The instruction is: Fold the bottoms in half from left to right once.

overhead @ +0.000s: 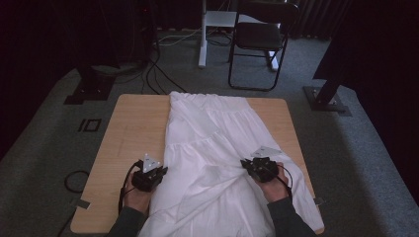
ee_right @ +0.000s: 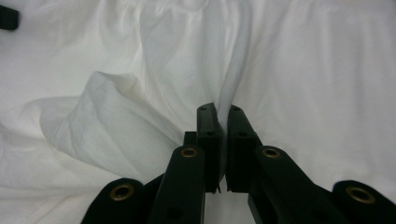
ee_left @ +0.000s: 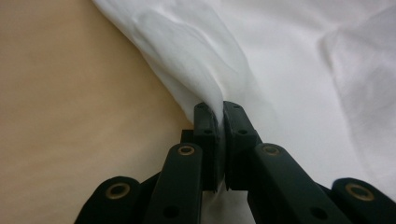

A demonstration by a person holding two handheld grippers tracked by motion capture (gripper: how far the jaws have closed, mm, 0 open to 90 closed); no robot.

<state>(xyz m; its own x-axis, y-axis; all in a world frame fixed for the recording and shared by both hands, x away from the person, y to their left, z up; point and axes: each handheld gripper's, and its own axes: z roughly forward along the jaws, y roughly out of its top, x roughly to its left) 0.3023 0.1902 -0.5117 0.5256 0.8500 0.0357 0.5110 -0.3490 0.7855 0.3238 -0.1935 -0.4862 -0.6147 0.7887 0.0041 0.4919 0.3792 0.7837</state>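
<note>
A white skirt (overhead: 212,143) lies lengthwise down the middle of the wooden table (overhead: 133,128), its gathered waist at the far end. My left gripper (overhead: 157,170) sits at the skirt's left edge, shut on a pinched fold of the white fabric (ee_left: 196,70); the cloth runs up from between the closed black jaws of this gripper (ee_left: 221,108). My right gripper (overhead: 245,163) is at the skirt's right side, near the hem area. Its jaws are also closed, and this gripper (ee_right: 223,109) pinches a ridge of the skirt (ee_right: 233,70).
A black folding chair (overhead: 259,39) and a white stand (overhead: 210,29) are on the grey carpet beyond the table. Cables (overhead: 158,69) trail on the floor at the back left. Bare tabletop (ee_left: 70,116) lies to the left of the skirt.
</note>
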